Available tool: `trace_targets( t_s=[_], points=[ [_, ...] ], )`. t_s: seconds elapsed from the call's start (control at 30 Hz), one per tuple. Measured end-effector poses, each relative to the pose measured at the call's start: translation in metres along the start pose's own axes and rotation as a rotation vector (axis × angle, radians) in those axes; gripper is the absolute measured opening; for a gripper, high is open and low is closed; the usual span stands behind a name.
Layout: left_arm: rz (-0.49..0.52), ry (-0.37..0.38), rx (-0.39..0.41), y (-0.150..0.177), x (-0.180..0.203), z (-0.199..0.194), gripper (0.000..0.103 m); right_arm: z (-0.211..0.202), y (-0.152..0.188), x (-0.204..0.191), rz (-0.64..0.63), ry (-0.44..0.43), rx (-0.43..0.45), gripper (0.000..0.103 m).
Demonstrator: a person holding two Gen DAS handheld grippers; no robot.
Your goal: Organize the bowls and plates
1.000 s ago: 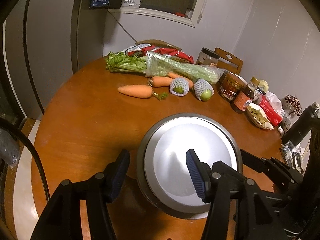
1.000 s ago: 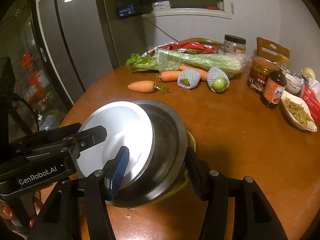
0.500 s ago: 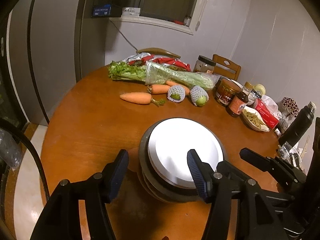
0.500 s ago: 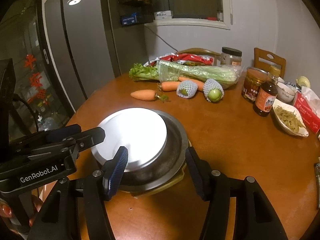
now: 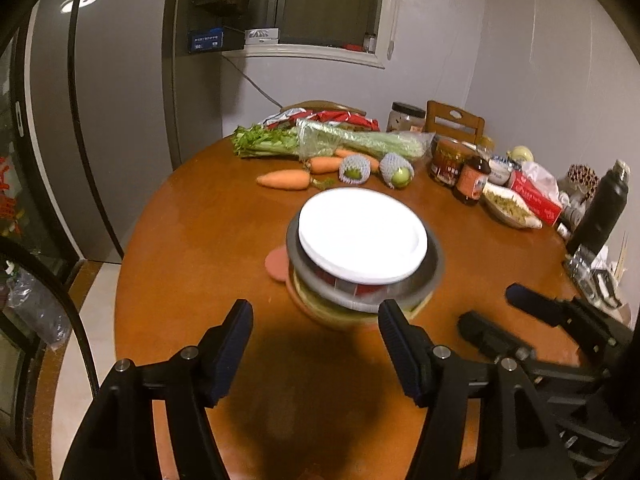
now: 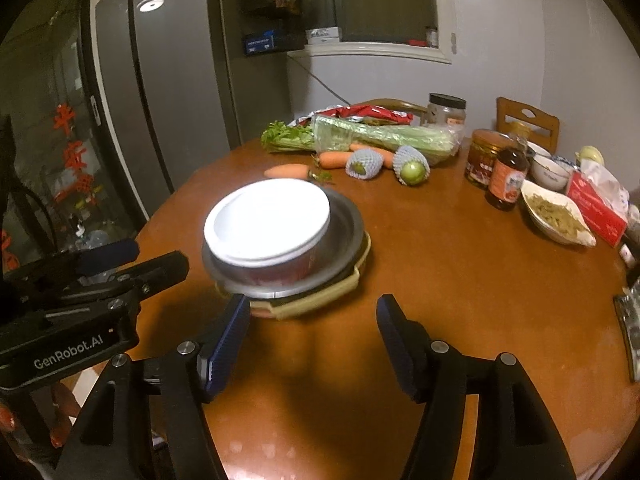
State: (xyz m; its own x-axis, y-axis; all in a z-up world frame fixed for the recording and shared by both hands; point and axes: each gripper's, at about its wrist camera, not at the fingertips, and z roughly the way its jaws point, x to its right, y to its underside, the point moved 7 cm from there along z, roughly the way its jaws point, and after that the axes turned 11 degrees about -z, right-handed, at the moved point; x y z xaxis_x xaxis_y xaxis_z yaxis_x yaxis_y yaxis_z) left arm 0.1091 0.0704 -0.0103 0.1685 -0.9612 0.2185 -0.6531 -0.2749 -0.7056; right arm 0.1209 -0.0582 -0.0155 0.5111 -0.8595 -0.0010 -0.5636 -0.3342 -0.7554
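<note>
- Now your left gripper (image 5: 314, 344) hangs over the table (image 5: 192, 240) with its jaws spread wide and nothing between them; the stack (image 5: 362, 256) sits just past the fingertips, at 12 o'clock.
- Your right gripper (image 6: 312, 340) is also wide open and holds nothing, with the stack (image 6: 284, 240) at about 11 o'clock from it, clear of both fingers (image 6: 226, 340).
- In the left view your right gripper (image 5: 516, 320) shows at 3 o'clock of the stack, apart from it; in the right view your left gripper (image 6: 108, 264) shows at 9 o'clock, near the steel rim but not touching.
- The stack stands mid-table: a white plate (image 5: 362, 234) on top, a bowl (image 6: 276, 272) with a red pattern under it, a steel dish (image 6: 344, 232) below that, and a tan dish (image 6: 320, 300) at the bottom. The lower layers are blurred, so you cannot tell how many pieces are there.
- The white plate sits off-centre on the steel dish, toward 9 o'clock in the right view.
- Beyond the stack, at 12 o'clock, lie carrots (image 5: 284, 179), two netted fruits (image 5: 354, 170) and bagged celery (image 5: 360, 142).
- At 2 o'clock stand a jar (image 5: 446, 158), a sauce bottle (image 5: 471, 180) and a dish of food (image 5: 508, 208); a black flask (image 5: 604, 208) is at the far right.
</note>
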Motion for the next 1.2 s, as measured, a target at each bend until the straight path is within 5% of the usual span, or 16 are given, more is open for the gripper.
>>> trace_targets(
  t_s=[0.53, 1.2],
  points=[
    [-0.009, -0.033, -0.056, 0.049, 0.002, -0.003, 0.066, -0.029, 0.044, 0.017, 0.068, 0.064, -0.001, 0.069],
    [0.021, -0.015, -0.062, 0.058, 0.019, -0.007, 0.067, -0.047, 0.063, 0.015, 0.077, 0.069, 0.008, 0.069]
  ],
)
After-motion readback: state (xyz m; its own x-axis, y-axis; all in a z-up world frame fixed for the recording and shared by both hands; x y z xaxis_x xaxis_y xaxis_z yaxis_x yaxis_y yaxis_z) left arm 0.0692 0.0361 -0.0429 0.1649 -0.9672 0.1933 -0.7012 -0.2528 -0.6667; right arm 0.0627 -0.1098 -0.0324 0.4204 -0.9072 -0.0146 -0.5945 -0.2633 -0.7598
